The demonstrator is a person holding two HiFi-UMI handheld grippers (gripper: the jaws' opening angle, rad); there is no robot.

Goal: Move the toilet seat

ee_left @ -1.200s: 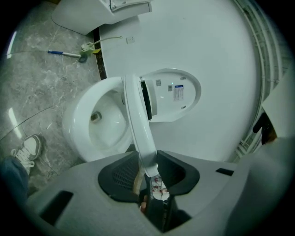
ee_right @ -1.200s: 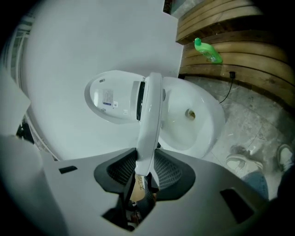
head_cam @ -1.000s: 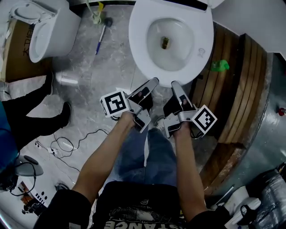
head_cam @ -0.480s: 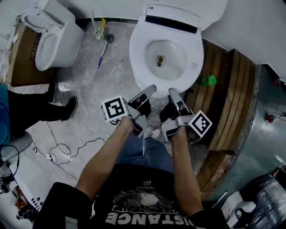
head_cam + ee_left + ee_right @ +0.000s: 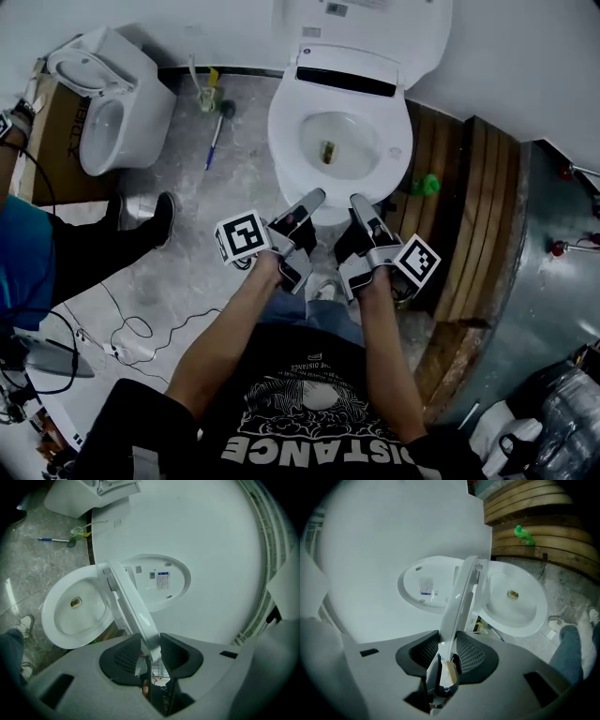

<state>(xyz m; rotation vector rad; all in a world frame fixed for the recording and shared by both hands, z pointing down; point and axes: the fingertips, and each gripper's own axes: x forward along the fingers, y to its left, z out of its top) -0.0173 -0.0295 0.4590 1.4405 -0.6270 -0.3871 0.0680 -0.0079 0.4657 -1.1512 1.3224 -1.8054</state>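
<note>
My left tool (image 5: pixel 150 652) and right tool (image 5: pixel 449 654) both clamp the front rim of the toilet seat (image 5: pixel 129 602), which stands half-raised above the bowl (image 5: pixel 70 616). It looks like stiff, slick, light plastic, so the rim is the best hold.

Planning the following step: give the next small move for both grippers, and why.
Probably swing the toilet seat up and back toward the raised lid. The left gripper and right gripper are both clamped on its front edge, and it stands partway between the bowl and the lid.
</note>
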